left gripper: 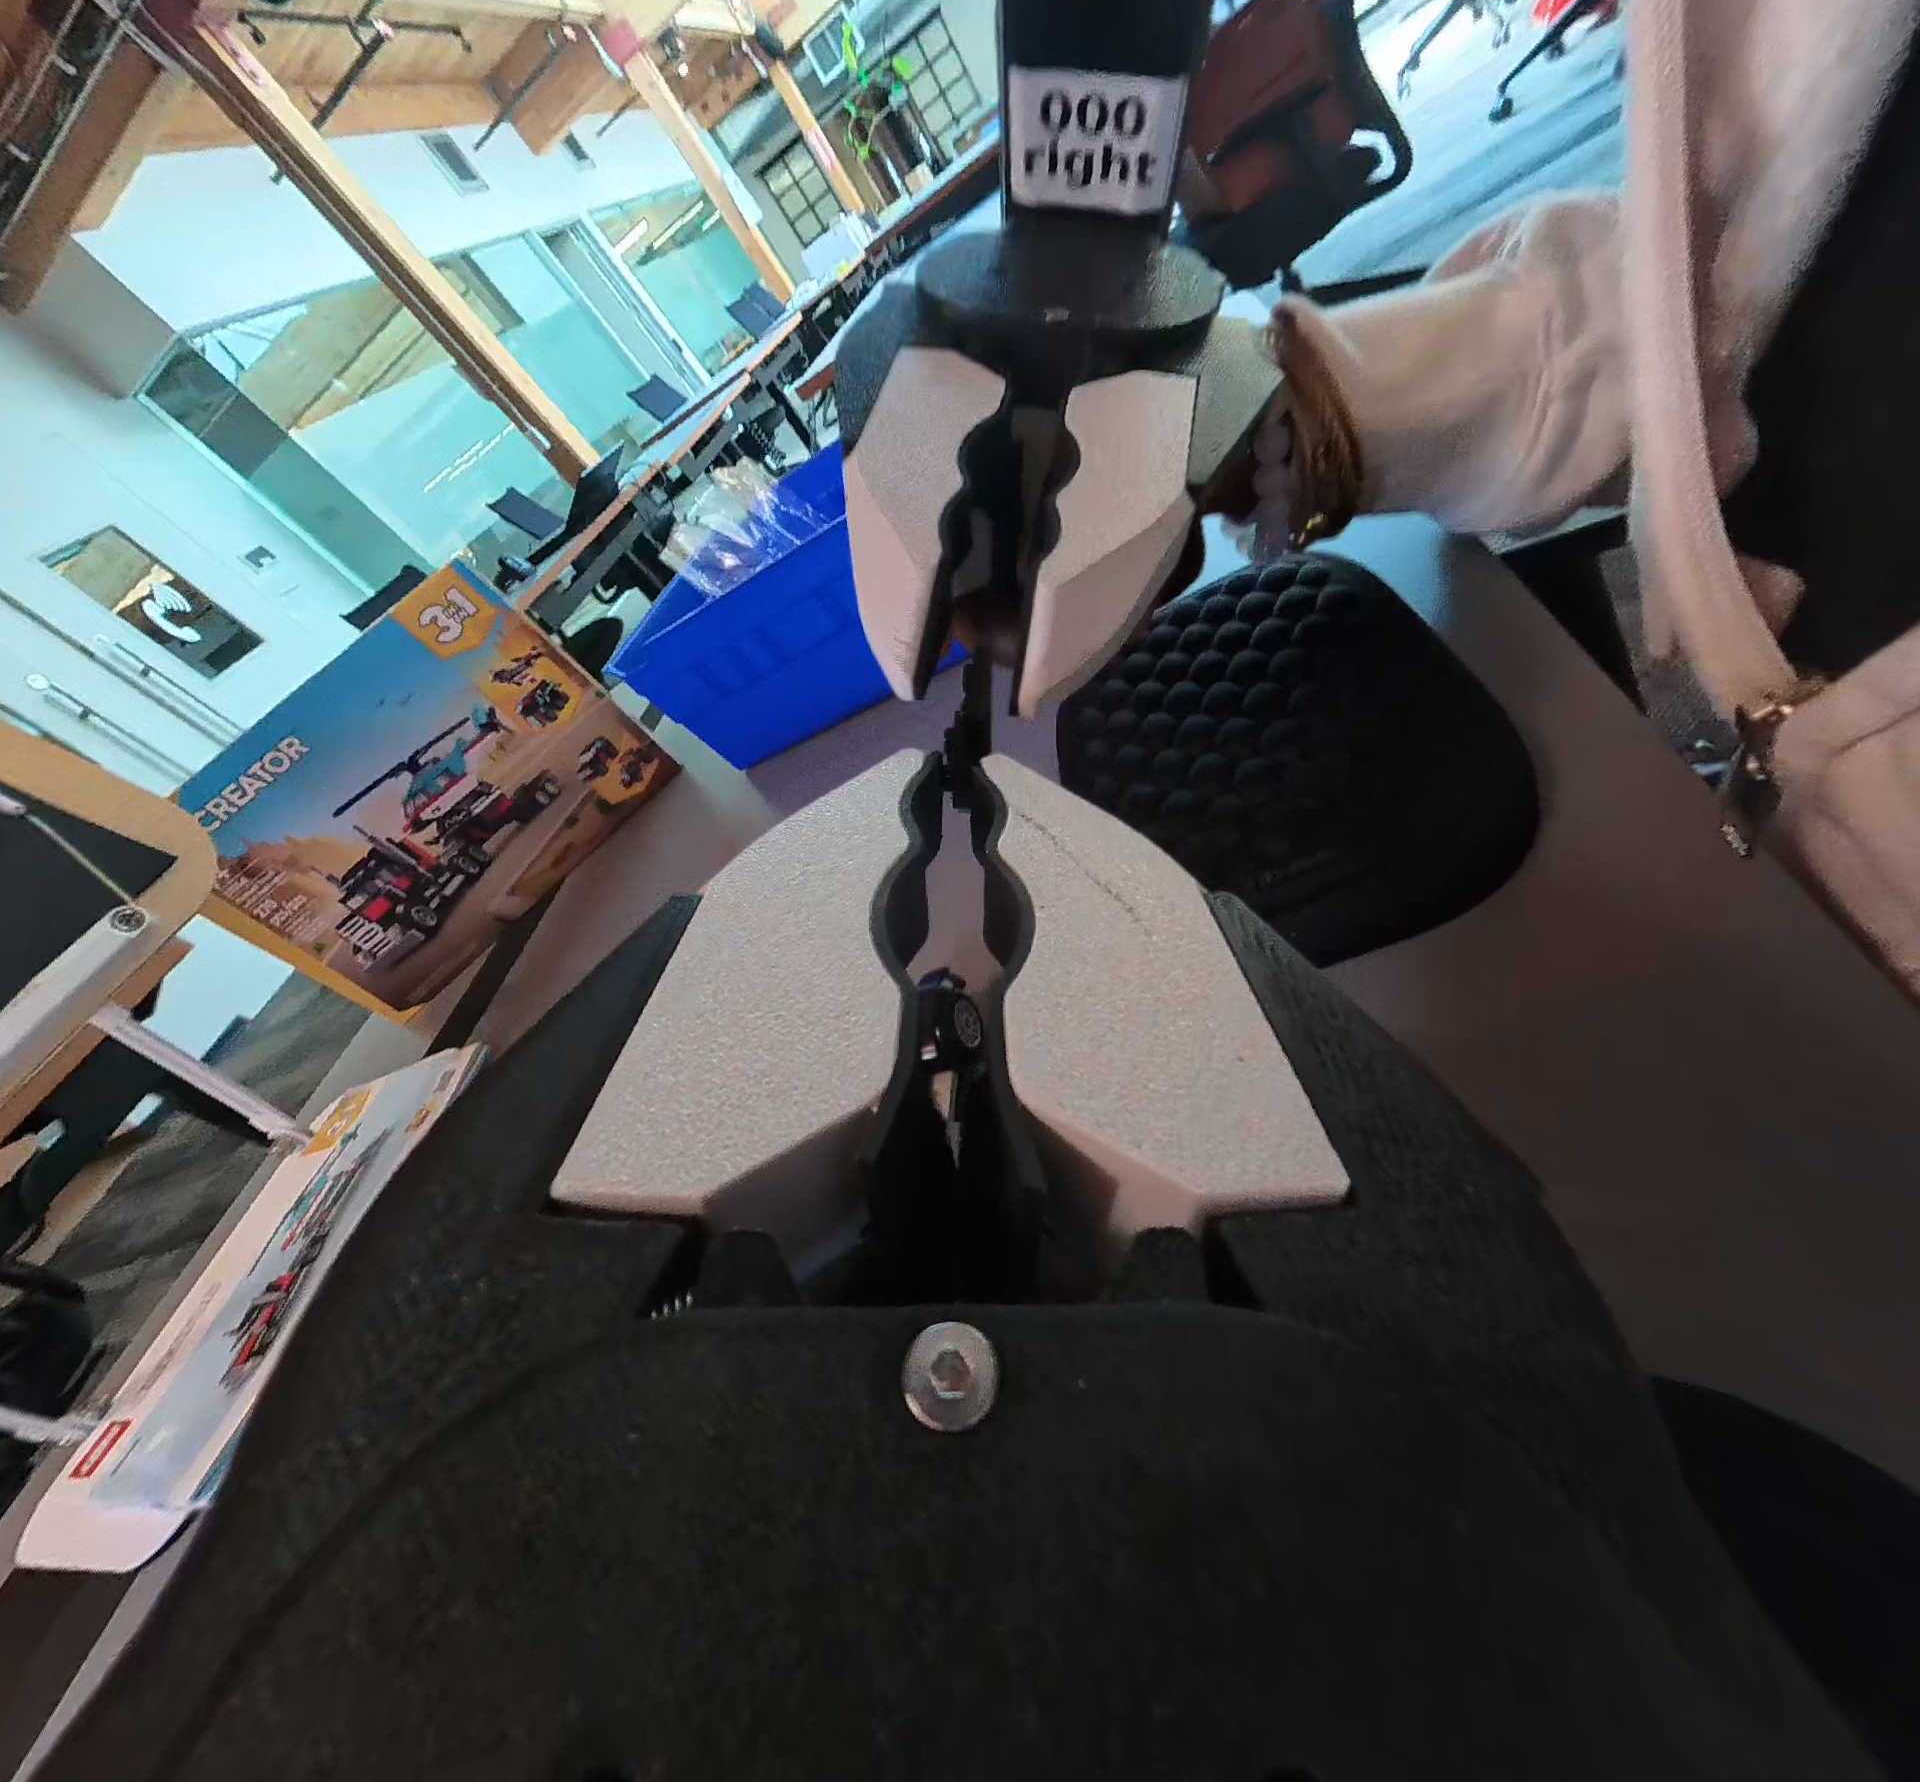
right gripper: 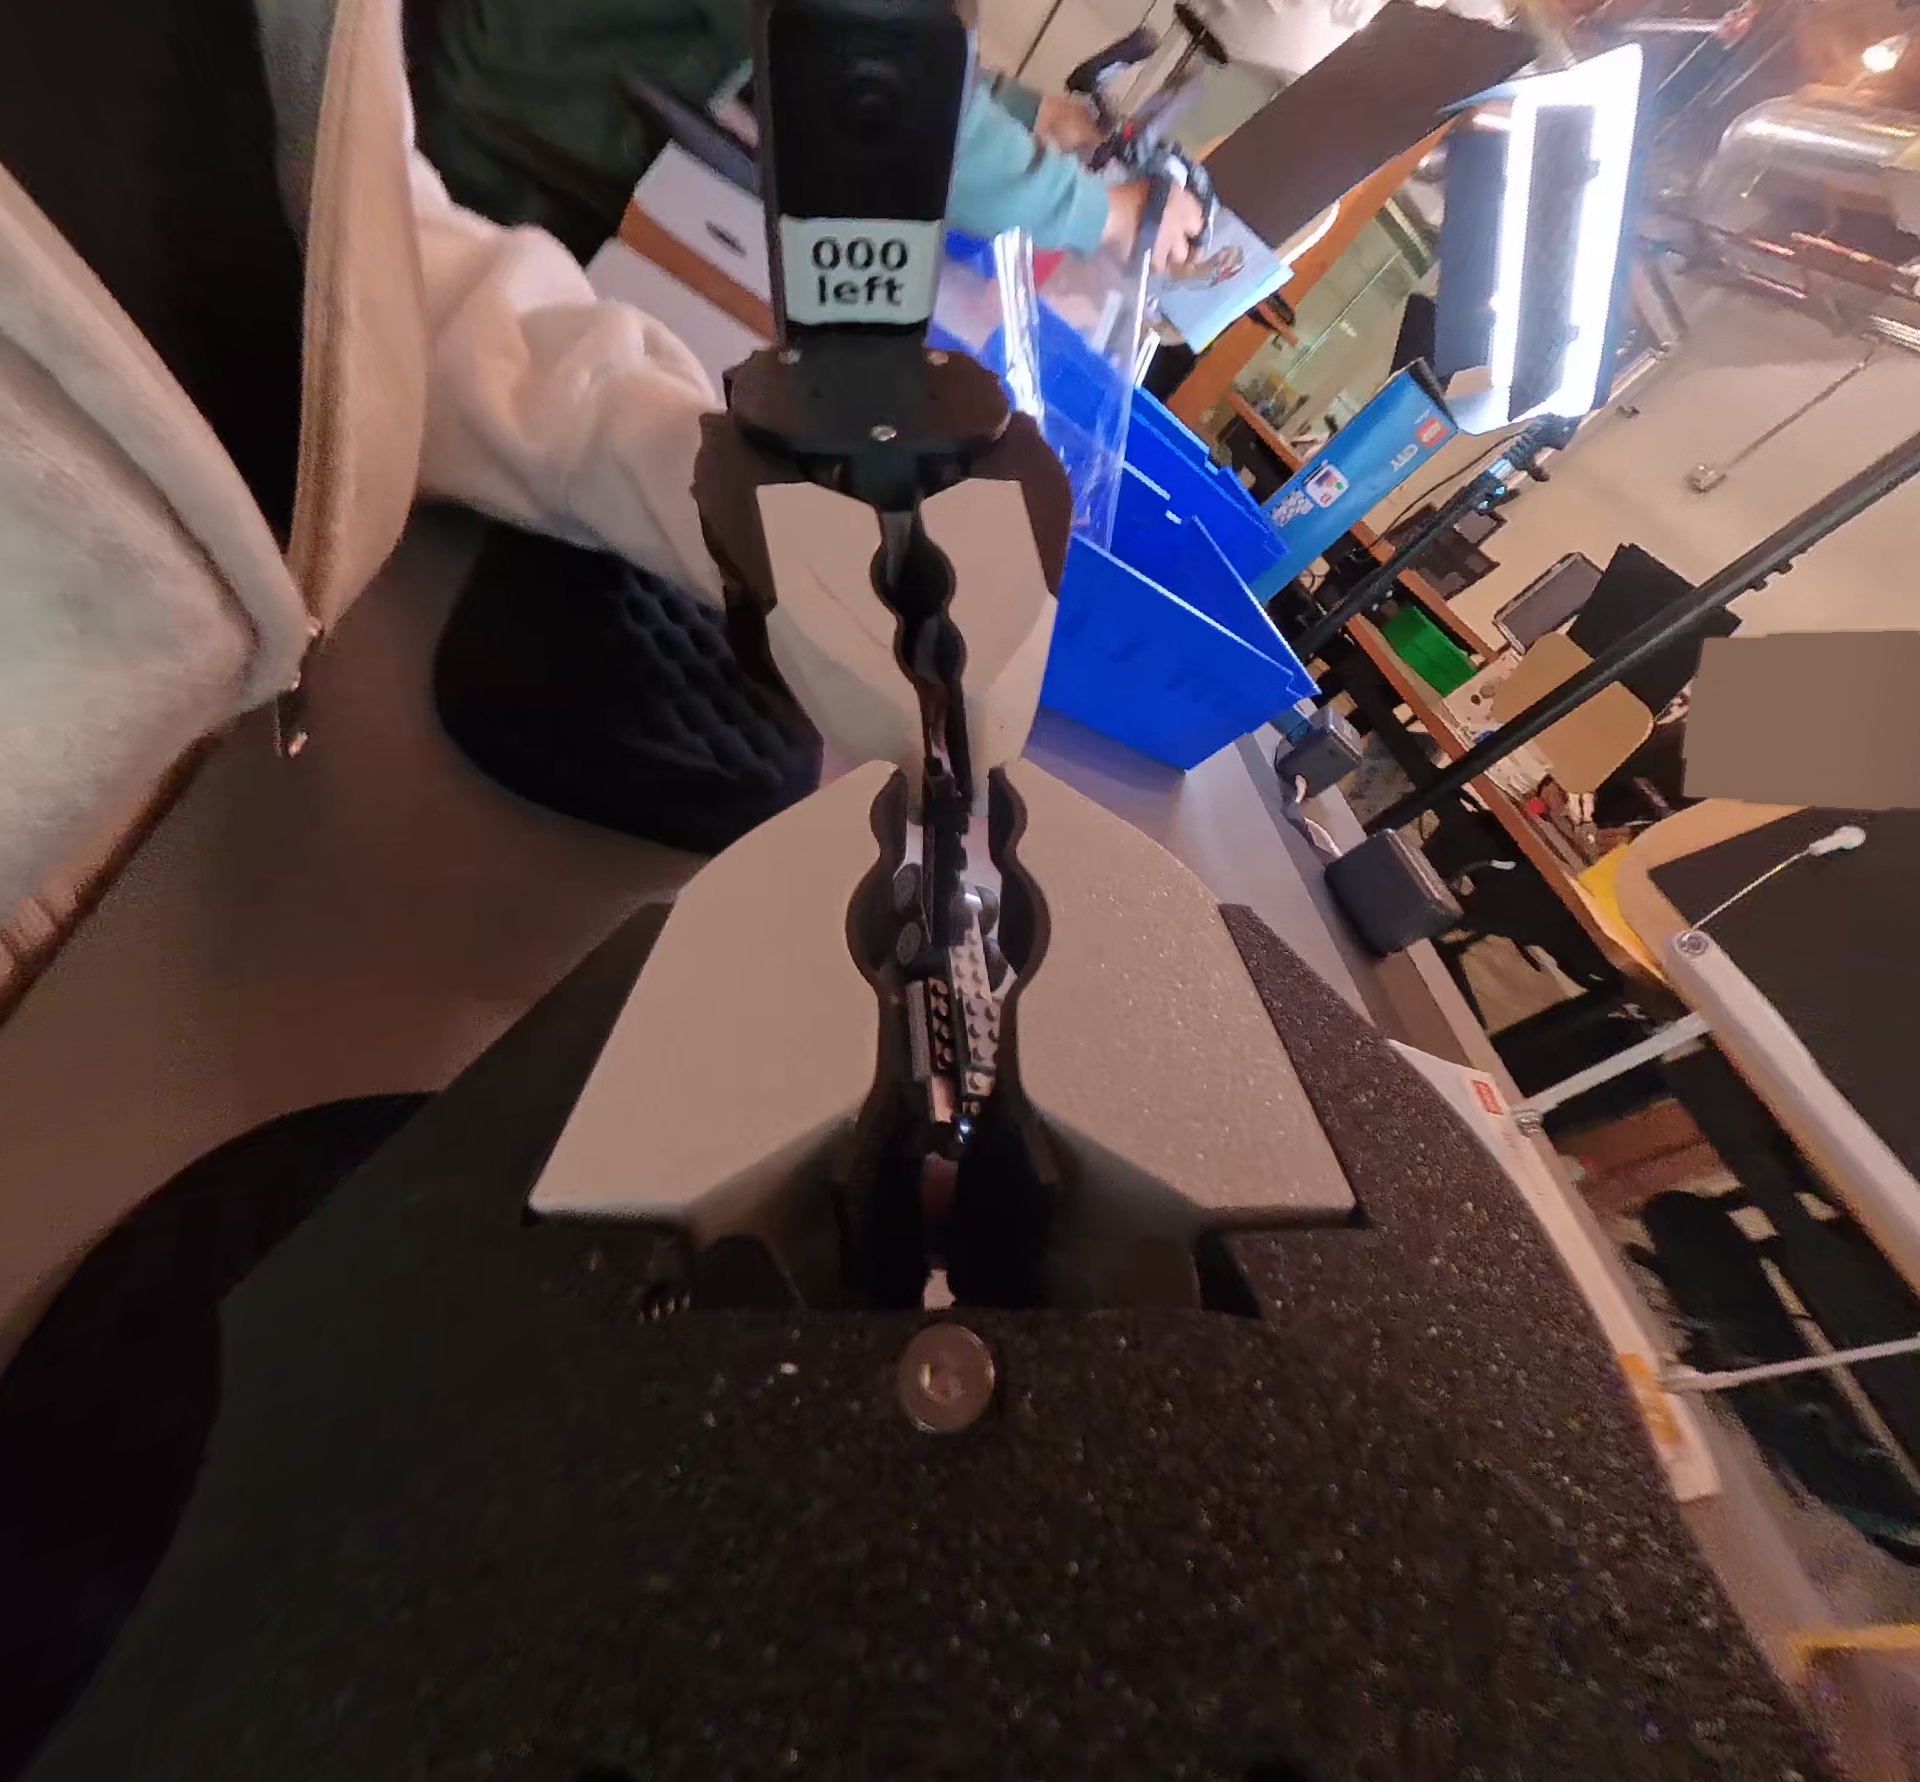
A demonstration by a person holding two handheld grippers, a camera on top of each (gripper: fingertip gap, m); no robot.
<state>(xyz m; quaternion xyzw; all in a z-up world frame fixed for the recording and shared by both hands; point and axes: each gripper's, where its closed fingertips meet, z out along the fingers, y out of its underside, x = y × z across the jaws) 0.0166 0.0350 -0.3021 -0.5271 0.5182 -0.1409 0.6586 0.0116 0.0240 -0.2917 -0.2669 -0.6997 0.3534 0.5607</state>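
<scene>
Left wrist view: left gripper (left gripper: 958,776) sits at 6 o'clock, jaws nearly together and clamped on one end of a thin black toy-brick assembly (left gripper: 966,724). The right gripper (left gripper: 971,672) faces it from 12 o'clock, fingertips around the other end; whether its pads actually press is not clear here. Tip to tip like this looks like a join or a handover, with the piece bridging both tools above the table. Blue plastic bin (left gripper: 769,631) at 11 o'clock, black dimpled cushion (left gripper: 1288,756) at 2 o'clock, toy-set box (left gripper: 416,776) at 9 o'clock, cream sleeve (left gripper: 1475,382) at 1 o'clock.

Right wrist view: right gripper (right gripper: 945,787) has grey and black studded plates (right gripper: 961,994) running deep between its fingers. Left gripper (right gripper: 940,745) opposes it at 12 o'clock. Grey tabletop (right gripper: 1226,818), open workshop behind, lit panel lamp (right gripper: 1548,226) at 2 o'clock.
</scene>
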